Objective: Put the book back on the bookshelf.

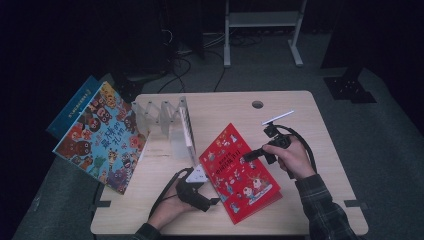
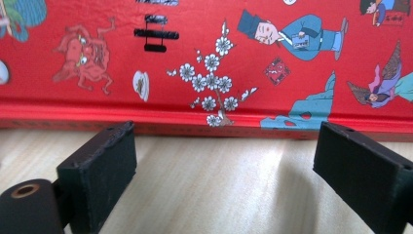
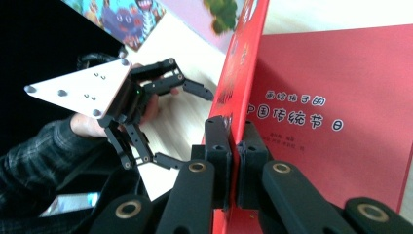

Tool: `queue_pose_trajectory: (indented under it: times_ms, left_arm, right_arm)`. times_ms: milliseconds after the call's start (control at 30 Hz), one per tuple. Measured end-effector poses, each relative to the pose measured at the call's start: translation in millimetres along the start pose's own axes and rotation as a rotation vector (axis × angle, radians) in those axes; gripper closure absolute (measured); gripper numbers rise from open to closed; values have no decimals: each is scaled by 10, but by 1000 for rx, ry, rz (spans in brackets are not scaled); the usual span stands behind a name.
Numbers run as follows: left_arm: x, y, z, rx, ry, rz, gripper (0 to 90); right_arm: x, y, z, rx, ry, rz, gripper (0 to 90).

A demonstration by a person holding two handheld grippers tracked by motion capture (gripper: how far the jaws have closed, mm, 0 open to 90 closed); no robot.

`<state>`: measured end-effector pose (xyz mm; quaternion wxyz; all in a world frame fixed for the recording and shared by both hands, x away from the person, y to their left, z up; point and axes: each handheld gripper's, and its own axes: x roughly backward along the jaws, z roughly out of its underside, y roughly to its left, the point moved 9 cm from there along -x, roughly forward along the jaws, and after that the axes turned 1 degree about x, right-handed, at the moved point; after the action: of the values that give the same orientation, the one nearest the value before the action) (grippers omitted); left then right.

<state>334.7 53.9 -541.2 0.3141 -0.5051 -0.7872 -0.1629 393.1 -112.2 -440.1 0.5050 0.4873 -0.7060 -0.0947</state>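
A red picture book (image 1: 242,175) lies on the wooden table (image 1: 300,125), near its front. My right gripper (image 1: 247,158) is shut on the edge of the book's front cover (image 3: 241,58). The cover is raised off the red title page (image 3: 331,122), which carries Chinese characters. My left gripper (image 1: 215,201) rests low on the table at the book's left edge, jaws open and holding nothing. In the left gripper view its fingers (image 2: 102,170) stand wide apart on bare wood, just short of the book's spine (image 2: 219,117). The right gripper view shows the left gripper (image 3: 187,129) open beside the book.
A large colourful picture book (image 1: 102,137) leans at the table's left edge, with a blue book (image 1: 72,107) behind it. A clear folding book rack (image 1: 160,117) stands behind the red book and holds a white book (image 1: 188,127). A cable hole (image 1: 257,104) lies at the back.
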Motion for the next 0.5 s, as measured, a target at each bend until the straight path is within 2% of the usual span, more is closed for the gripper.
queue_pose_trajectory:
  times_ms: [33,100,133,200,333,433,500]
  left_arm:
    - [7,10,-2,11,-1,3,78]
    - [10,19,2,15,1,5,68]
    - [6,7,-13,26,-14,9,68]
    - [16,-1,-39,25,-30,12,68]
    - [62,-2,-108,40,-81,18,59]
    - [109,12,-157,45,-119,12,57]
    - [130,20,-195,63,-143,21,36]
  right_arm:
    - [18,8,0,6,-18,0,859]
    - [88,52,-16,16,-88,-22,874]
    - [152,96,-25,35,-137,-45,877]
    - [208,144,-28,63,-180,-53,877]
    - [271,189,-1,100,-246,-42,878]
    - [302,206,35,114,-284,-51,878]
    - [337,222,70,132,-317,-62,878]
